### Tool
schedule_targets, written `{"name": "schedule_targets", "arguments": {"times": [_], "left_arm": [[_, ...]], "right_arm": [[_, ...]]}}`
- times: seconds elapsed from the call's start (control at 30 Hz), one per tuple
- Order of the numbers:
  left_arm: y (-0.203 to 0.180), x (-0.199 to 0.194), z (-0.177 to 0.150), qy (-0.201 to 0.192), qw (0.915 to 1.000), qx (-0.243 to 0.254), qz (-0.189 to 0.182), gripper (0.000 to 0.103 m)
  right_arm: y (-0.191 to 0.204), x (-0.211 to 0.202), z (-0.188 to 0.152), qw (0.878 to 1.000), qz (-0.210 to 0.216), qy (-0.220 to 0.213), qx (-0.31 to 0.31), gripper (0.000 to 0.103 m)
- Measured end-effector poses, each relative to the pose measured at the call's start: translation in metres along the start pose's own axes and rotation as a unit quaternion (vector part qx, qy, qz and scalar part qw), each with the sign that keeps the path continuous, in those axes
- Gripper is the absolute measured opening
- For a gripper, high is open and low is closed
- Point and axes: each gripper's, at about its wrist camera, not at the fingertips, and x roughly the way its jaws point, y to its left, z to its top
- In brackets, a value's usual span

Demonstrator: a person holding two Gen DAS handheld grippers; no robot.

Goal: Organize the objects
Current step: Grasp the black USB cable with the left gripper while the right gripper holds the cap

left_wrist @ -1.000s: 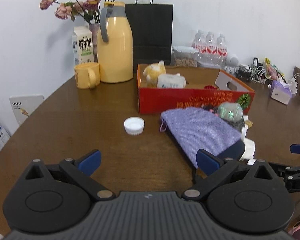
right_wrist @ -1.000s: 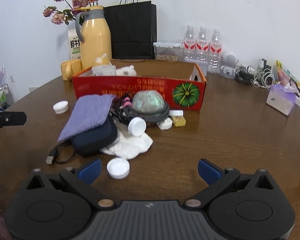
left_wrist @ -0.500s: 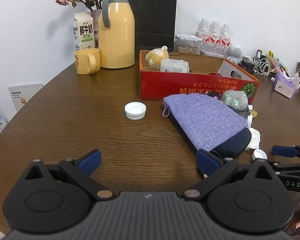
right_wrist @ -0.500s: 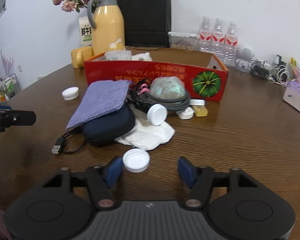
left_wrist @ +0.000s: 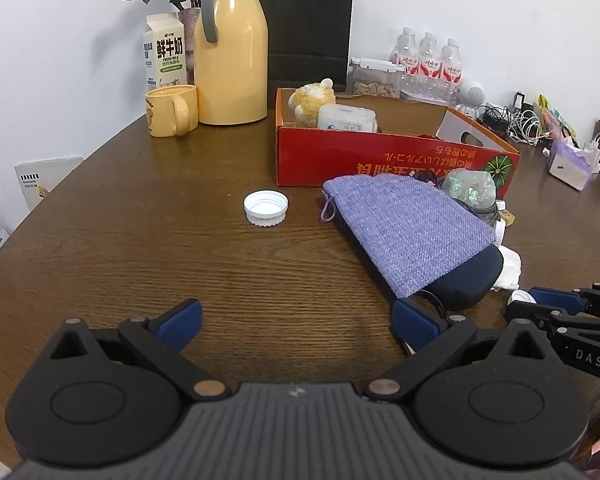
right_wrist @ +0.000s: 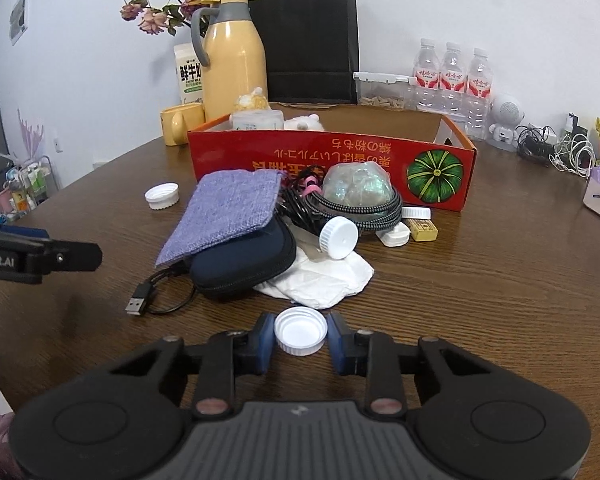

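Low in the right wrist frame, right gripper [right_wrist: 300, 338] just closing around white cap [right_wrist: 300, 336]; left gripper [left_wrist: 296, 320] open, empty; red box [right_wrist: 332, 160] barely filled, clutter left.

place: likely home | signs: round wooden table [left_wrist: 140, 248], thermos [left_wrist: 231, 52], dried flowers [right_wrist: 172, 4], milk carton [left_wrist: 166, 54]

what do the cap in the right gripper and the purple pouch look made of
Cap: looks like white plastic, smooth, ribbed rim, threads inside. Purple pouch: coarse woven or knitted fabric, matte, weave visible, lying limp over a dark case; fibre unclear.
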Motion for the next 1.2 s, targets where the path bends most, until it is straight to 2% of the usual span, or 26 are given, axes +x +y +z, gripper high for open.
{"name": "schedule_targets", "arguments": {"times": [0.5, 0.67, 0.77, 1.1, 1.2], "left_arm": [[-0.017, 0.006, -0.005, 0.014, 0.9998, -0.004, -0.013, 0.101], [-0.026, 0.01, -0.007, 0.021, 0.9996, -0.005, -0.019, 0.08], [-0.029, 0.012, -0.008, 0.024, 0.9994, -0.008, -0.023, 0.071], [-0.041, 0.018, -0.011, 0.03, 0.9989, 0.0, -0.037, 0.057], [-0.047, 0.022, -0.01, 0.028, 0.9989, 0.006, -0.038, 0.05]], "right_arm": [[-0.007, -0.013, 0.0, 1.0, -0.007, -0.026, 0.009, 0.027], [-0.012, -0.015, -0.002, 0.999, -0.009, -0.031, 0.013, 0.027], [-0.014, -0.017, -0.004, 0.999, -0.008, -0.034, 0.016, 0.027], [-0.017, -0.016, -0.006, 0.999, -0.003, -0.034, 0.019, 0.027], [-0.016, -0.016, -0.006, 0.999, -0.003, -0.034, 0.017, 0.027]]}}
